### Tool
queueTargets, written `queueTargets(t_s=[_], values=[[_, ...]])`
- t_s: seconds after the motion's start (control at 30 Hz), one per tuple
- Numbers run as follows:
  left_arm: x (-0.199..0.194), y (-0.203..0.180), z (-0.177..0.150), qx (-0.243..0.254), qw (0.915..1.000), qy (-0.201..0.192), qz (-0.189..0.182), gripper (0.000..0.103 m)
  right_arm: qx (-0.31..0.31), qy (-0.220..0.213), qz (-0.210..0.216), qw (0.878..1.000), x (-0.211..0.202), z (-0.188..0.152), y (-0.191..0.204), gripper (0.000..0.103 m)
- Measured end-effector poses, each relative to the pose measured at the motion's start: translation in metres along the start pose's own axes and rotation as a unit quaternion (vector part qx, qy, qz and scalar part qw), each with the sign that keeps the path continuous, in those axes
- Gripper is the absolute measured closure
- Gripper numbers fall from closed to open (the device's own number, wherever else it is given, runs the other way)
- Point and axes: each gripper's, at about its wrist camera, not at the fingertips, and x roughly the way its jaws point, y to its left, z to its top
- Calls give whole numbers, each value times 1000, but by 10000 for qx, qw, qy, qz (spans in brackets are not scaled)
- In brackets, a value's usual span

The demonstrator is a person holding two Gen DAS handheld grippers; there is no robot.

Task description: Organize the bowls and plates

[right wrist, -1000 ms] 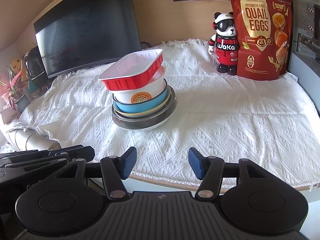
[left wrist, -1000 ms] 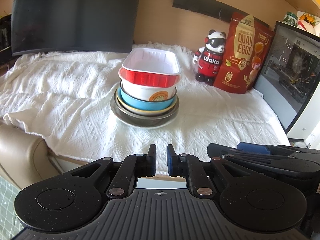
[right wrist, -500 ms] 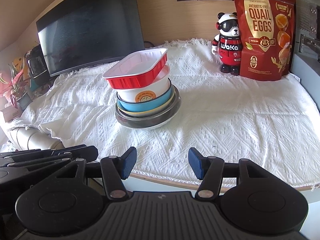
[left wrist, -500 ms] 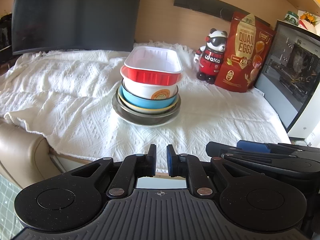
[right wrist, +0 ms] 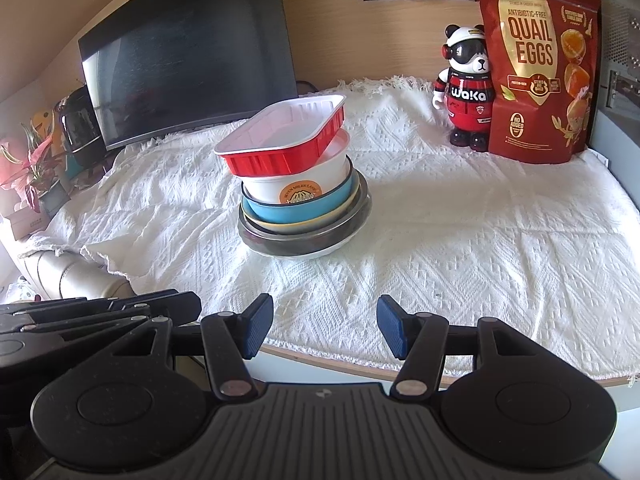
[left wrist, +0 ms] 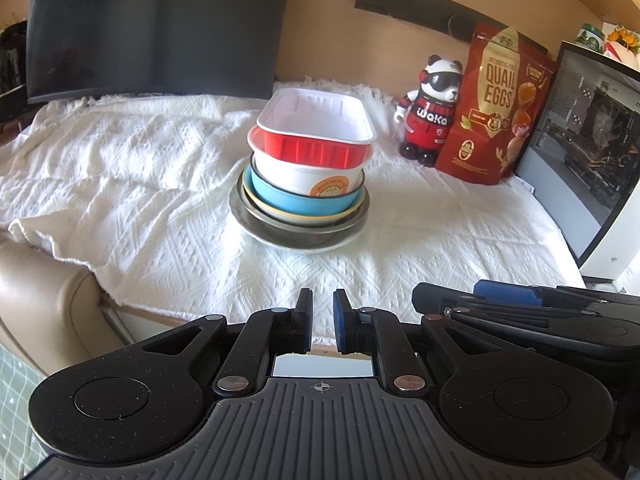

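**Both tools idle short of a finished-looking stack**

The left tool (left wrist: 321,316) has its blue pads nearly pressed together with nothing between them; the right tool (right wrist: 323,330) is spread wide and empty. Both hang just off the near edge of the bench (right wrist: 500,264), well apart from the dishes.

The dishes sit nested in one pile mid-bench: a red foil tray (left wrist: 316,132) tilted on top, under it a white bowl (left wrist: 304,174), a blue bowl (left wrist: 296,200), a yellow-rimmed dish (right wrist: 288,227), a dark metal bowl (right wrist: 296,242) and a white plate (left wrist: 304,246) at the bottom. That fits either a pile just completed or one waiting to be taken apart and sorted; the scene does not settle which.

Any approach to the pile is open from the front. The tray sits askew and looks likeliest to slide if nudged. A panda figure (right wrist: 466,88) and quail-egg bag (right wrist: 538,68) stand far right, a monitor (right wrist: 188,48) behind, all clear of the pile.
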Motion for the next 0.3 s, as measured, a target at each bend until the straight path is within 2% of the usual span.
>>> queueTargets(t_s=[0.23, 0.3], values=[[13, 11, 5, -2, 10000, 95, 13, 90, 24, 45, -33, 10000, 8, 4, 3, 45], [17, 17, 8, -47, 9998, 129, 146, 89, -2, 67, -40, 10000, 13, 6, 6, 45]])
